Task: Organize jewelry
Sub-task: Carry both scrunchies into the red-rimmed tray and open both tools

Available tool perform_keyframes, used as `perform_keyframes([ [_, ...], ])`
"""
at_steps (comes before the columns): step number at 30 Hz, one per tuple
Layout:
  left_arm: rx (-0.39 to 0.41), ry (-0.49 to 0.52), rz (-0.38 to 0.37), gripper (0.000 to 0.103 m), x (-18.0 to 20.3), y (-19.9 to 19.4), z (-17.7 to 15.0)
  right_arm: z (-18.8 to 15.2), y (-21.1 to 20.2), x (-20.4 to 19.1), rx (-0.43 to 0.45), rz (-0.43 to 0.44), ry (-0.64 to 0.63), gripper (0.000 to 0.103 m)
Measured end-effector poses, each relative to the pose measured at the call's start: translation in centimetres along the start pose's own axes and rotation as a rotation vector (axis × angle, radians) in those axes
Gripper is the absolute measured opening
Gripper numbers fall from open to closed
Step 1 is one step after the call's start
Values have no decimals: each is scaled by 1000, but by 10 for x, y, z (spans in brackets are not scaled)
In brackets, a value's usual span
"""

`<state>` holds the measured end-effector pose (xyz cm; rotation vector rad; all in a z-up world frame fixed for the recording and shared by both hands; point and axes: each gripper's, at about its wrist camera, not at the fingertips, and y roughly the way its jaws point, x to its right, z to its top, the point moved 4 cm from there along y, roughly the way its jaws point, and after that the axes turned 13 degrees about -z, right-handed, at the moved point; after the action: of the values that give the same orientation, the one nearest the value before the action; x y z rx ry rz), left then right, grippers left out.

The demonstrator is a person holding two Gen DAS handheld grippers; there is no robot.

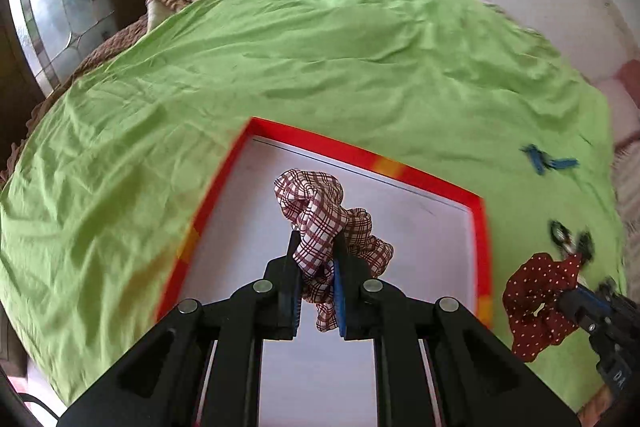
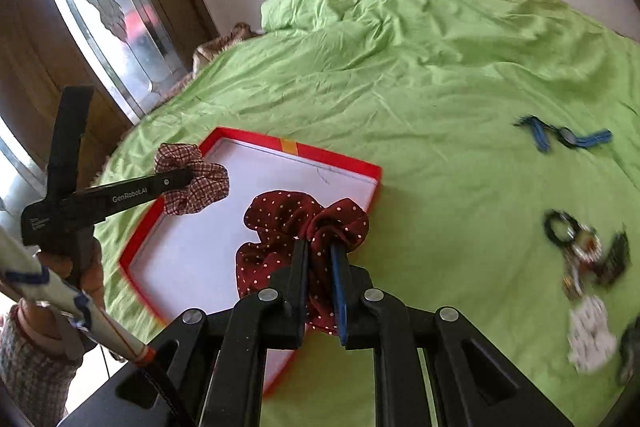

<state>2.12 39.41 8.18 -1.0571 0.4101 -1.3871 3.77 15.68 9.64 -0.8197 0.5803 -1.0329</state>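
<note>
Green bedding (image 2: 400,75) is covering the bed and serving as the work surface, with a red-rimmed shallow box (image 2: 340,158) lying on it, its white floor bare.

Over that box, the left gripper (image 1: 316,247) is pinching a checked scrunchie (image 1: 316,203) between narrow jaws, the fabric bunching out above and beside the fingers. In the right wrist view, the same scrunchie is hanging near the box's corner at about ten o'clock. The right gripper (image 2: 320,255) is clamping a dark red dotted scrunchie (image 2: 280,219) in the same narrow way, holding it over the box's edge at about four o'clock.

Nothing is resting inside the box yet, so the sorting looks to be only starting, with both scrunchies apparently on their way in. Left on the bedding, well apart from the box, are blue hair clips (image 2: 540,135) at roughly two o'clock and a blurred cluster of small accessories (image 2: 584,251) at about three o'clock, too smeared to identify piece by piece. Those appear to be what remains to collect.
</note>
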Motion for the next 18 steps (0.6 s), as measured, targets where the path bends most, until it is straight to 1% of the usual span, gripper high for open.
perform_keyframes([
  [5,-19,-20,51,13,-28,35,21,21,62,-6,-51,-31,14,13],
  [6,-20,-23,56,13,-30,38,23,23,68,-5,-56,-32,21,13],
  [8,-9,-36,61,18,-38,44,29,28,84,-5,-65,-36,36,16],
  [9,-3,-46,52,24,-42,46,30,30,88,-5,-68,-40,38,26],
  [10,1,-50,43,28,-44,47,32,30,90,-6,-64,-45,40,39],
  [11,8,-52,37,31,-45,45,32,31,90,-6,-52,-47,42,44],
  [12,18,-50,33,36,-45,42,31,33,86,-5,-34,-46,46,54],
  [13,29,-46,29,42,-45,38,31,35,81,-4,-12,-42,51,60],
  [15,58,-47,25,51,-44,26,31,36,68,-1,22,-41,55,63],
  [18,107,-87,-8,53,-46,3,29,28,50,-3,38,-39,26,63],
])
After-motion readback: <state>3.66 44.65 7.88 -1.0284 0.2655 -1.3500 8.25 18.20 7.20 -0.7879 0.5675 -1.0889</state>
